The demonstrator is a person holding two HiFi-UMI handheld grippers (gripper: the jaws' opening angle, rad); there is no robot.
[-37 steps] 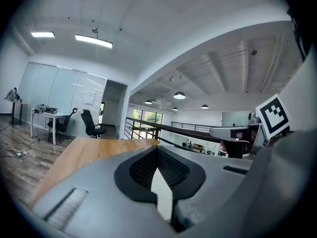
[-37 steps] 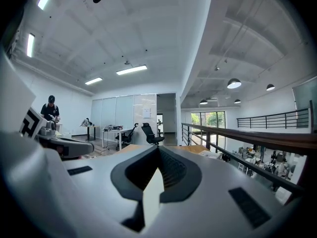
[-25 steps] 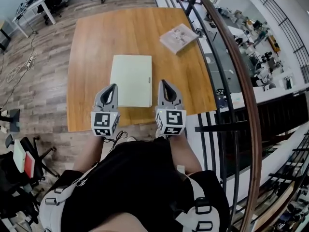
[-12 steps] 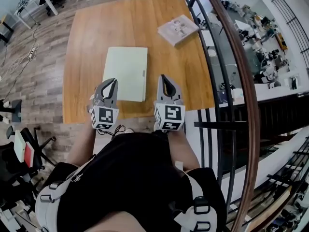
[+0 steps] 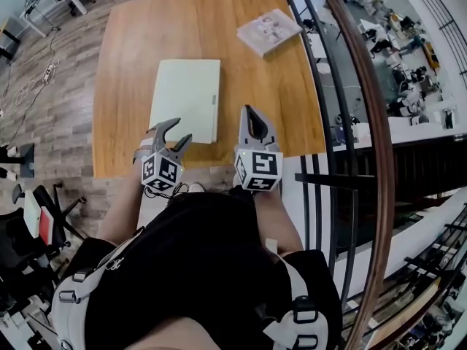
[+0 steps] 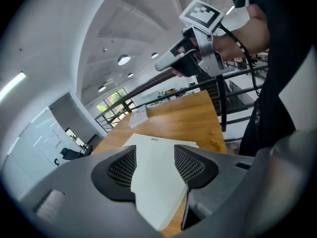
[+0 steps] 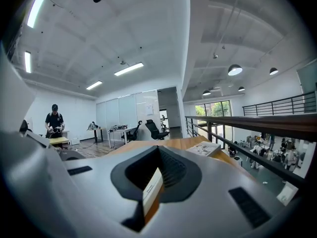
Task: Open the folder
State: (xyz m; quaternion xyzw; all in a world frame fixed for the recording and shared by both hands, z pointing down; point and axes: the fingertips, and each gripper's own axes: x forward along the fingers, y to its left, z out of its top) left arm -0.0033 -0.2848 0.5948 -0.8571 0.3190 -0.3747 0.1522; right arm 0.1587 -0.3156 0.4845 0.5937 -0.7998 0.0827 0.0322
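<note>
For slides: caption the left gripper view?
Left gripper, jaws just opened, frames closed folder's near corner, ungripped, on wooden table.

A wooden table (image 5: 139,57) stands beside a dark railing (image 7: 257,124). A booklet (image 5: 268,30) lies near its far right corner. An office chair (image 5: 44,217) sits on the plank floor (image 5: 51,115) at left.

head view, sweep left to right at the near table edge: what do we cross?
left gripper → right gripper → handrail. Left out: the folder, which shares the left gripper's span, and the booklet, which shares the right gripper's.
</note>
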